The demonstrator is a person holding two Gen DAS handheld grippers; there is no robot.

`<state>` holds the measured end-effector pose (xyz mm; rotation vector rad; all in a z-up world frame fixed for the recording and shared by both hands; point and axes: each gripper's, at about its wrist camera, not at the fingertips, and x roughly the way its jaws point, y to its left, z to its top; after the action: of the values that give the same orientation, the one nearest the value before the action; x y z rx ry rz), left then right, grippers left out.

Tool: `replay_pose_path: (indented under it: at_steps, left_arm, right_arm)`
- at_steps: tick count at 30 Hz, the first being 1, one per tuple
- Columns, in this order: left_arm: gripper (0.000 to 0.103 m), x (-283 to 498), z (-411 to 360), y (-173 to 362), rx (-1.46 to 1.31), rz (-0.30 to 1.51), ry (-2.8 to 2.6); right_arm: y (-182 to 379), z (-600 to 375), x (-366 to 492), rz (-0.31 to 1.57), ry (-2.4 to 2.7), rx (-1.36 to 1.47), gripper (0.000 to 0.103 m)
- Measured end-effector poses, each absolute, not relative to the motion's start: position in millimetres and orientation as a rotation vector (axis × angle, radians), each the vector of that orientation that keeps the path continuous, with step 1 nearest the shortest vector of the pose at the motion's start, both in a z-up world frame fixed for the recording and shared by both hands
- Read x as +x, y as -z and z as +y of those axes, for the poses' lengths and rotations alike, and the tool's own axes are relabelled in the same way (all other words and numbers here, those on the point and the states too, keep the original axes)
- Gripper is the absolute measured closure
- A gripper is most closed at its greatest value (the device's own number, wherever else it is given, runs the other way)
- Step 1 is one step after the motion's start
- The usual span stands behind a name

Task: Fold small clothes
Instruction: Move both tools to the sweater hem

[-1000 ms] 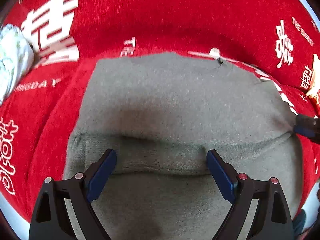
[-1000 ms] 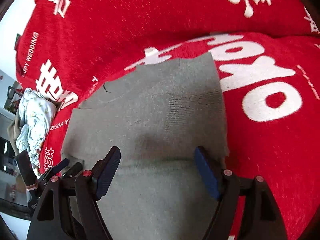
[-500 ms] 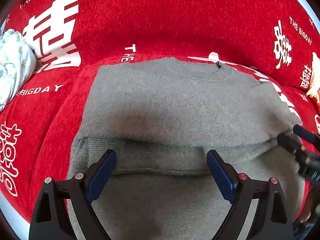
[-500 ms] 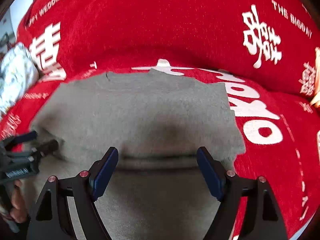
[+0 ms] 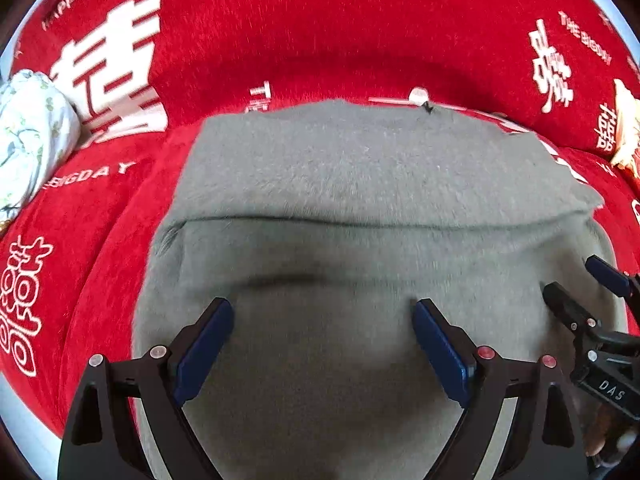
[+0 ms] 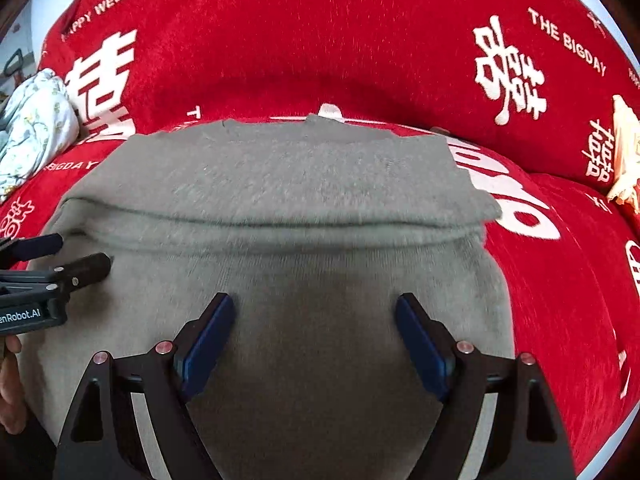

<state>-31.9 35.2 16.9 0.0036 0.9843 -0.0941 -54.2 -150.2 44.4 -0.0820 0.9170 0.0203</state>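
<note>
A grey knit sweater lies spread over a red plush cover printed with white characters and English lettering. A horizontal fold edge runs across the sweater's middle, so a near layer overlaps the far part. The left gripper hangs over the near left portion of the sweater, its blue-padded fingers spread wide apart with nothing between them but the cloth beneath. The right gripper hangs over the near right portion, its fingers likewise parted and holding nothing. Each shows at the edge of the other's camera, just beside the fold line, the two set side by side. At the far left of the cover sits a bunched white floral cloth, well apart from the sweater, and at the far right edge a pale cream item that I cannot make out.
</note>
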Motion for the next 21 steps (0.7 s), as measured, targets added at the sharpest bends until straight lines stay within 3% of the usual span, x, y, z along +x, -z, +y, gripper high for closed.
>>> replay_pose_path:
  at_steps: [3, 16, 21]
  left_arm:
    - [0.0, -53, 40, -14, 0.007, 0.979, 0.086]
    - [0.0, -138, 44, -18, -0.024, 0.917, 0.207]
    - [0.0, -154, 11, 0, 0.159, 0.889, 0.195]
  right_arm:
    - [-44, -146, -73, 0.888, -0.028, -0.11, 0.018]
    - [-54, -150, -153, 0.874, -0.1, -0.159, 0.017]
    - [-37, -116, -166, 0.845, -0.156, -0.291, 0.017]
